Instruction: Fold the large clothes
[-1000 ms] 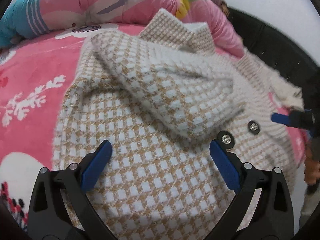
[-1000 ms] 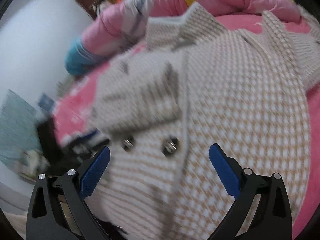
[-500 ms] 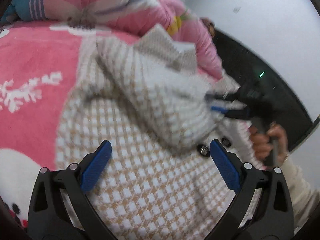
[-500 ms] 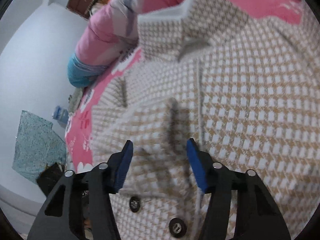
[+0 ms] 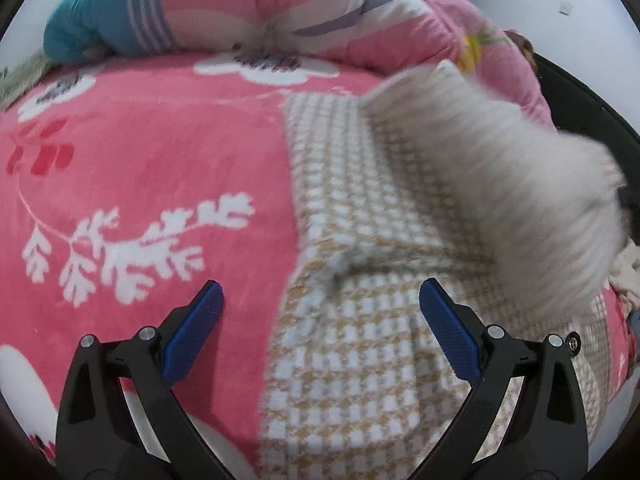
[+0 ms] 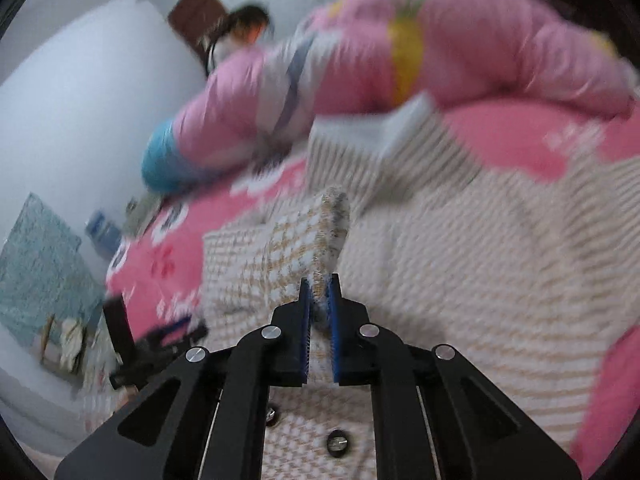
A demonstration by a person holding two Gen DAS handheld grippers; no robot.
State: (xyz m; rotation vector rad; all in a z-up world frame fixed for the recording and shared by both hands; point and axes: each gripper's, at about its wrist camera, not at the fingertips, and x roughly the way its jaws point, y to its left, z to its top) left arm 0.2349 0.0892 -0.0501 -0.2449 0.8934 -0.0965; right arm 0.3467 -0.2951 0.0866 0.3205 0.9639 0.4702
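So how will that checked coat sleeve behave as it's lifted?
Probably floppy: the sleeve droops from the shut right gripper. Its thick fuzzy knit likely grips the pads without slipping. The coat may drag along.

The coat (image 5: 360,320) is a thick knit with a beige and white check pattern. It lies spread on the pink bed, front side up. One sleeve (image 6: 308,248) is lifted off the body and points toward 12 o'clock. Two dark buttons (image 6: 336,442) show at 6 o'clock.
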